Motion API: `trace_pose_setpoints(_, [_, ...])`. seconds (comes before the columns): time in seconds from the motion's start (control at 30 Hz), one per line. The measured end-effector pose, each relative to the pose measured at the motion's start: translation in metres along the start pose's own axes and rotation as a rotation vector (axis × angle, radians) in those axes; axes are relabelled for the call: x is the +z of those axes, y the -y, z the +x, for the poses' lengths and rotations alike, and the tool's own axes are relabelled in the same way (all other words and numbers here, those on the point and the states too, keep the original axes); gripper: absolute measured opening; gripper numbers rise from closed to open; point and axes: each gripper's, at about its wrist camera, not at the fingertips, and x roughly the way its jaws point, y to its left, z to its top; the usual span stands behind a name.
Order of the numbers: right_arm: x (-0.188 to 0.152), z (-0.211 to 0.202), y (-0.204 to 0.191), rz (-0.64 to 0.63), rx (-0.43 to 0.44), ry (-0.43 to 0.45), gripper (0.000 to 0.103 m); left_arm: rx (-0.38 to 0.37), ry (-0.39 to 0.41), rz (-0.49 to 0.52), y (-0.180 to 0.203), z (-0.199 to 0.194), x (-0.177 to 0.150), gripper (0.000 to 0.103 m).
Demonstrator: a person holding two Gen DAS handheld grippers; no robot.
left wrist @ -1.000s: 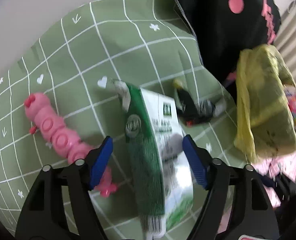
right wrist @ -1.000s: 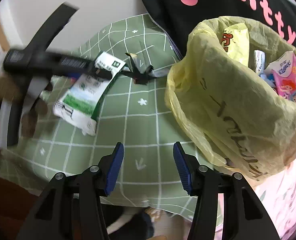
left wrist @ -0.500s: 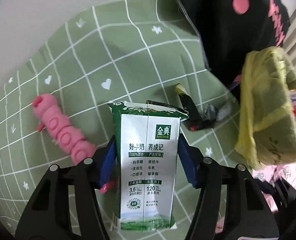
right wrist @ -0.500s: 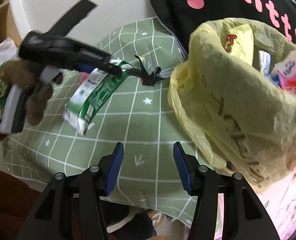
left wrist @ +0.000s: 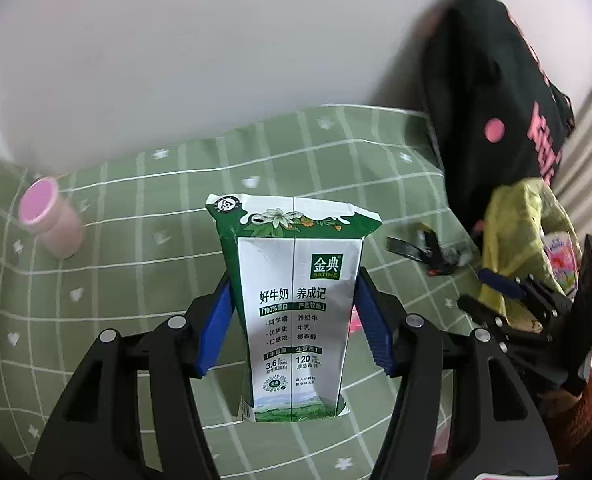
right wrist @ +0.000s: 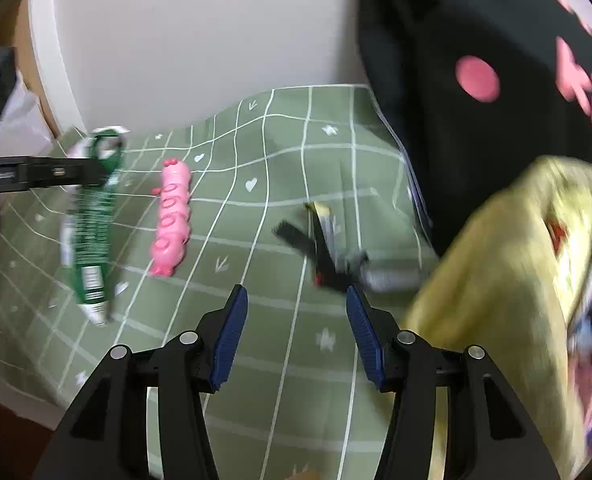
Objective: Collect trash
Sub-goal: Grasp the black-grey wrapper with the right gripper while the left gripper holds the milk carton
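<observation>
My left gripper (left wrist: 294, 320) is shut on a green and white milk carton (left wrist: 294, 300) and holds it upright above the green checked cloth (left wrist: 136, 264). The carton also shows in the right wrist view (right wrist: 90, 232), hanging from the left gripper. My right gripper (right wrist: 296, 320) is open and empty, low over the cloth, just short of a black crumpled wrapper (right wrist: 324, 248). The wrapper also shows in the left wrist view (left wrist: 432, 254). The yellow trash bag (right wrist: 496, 300) with several wrappers inside stands at the right, also seen in the left wrist view (left wrist: 516, 240).
A pink caterpillar toy (right wrist: 172, 220) lies on the cloth, its end visible in the left wrist view (left wrist: 50, 218). A black bag with pink print (right wrist: 476, 80) leans behind the trash bag. A white wall (left wrist: 216, 60) bounds the far side.
My left gripper has lifted the milk carton off the cloth and turned it upright. My right gripper has swung left and down from the trash bag toward the black wrapper.
</observation>
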Motion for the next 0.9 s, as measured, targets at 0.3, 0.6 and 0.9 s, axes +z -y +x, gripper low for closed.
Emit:
trace_pose_setpoints(0.3, [0.02, 0.053, 0.02, 0.141, 0.009, -0.09, 0.049, 0.014, 0.026, -0.05, -0.044, -0.018, -0.009, 0.056])
trace_pose_setpoints(0.6, [0.006, 0.023, -0.01, 0.157, 0.23, -0.077, 0.049, -0.005, 0.013, -0.079, -0.052, -0.008, -0.011, 0.056])
trace_pose_setpoints(0.9, [-0.018, 0.024, 0.0, 0.124, 0.114, -0.112, 0.049, -0.027, -0.015, -0.068, -0.048, 0.003, -0.01, 0.056])
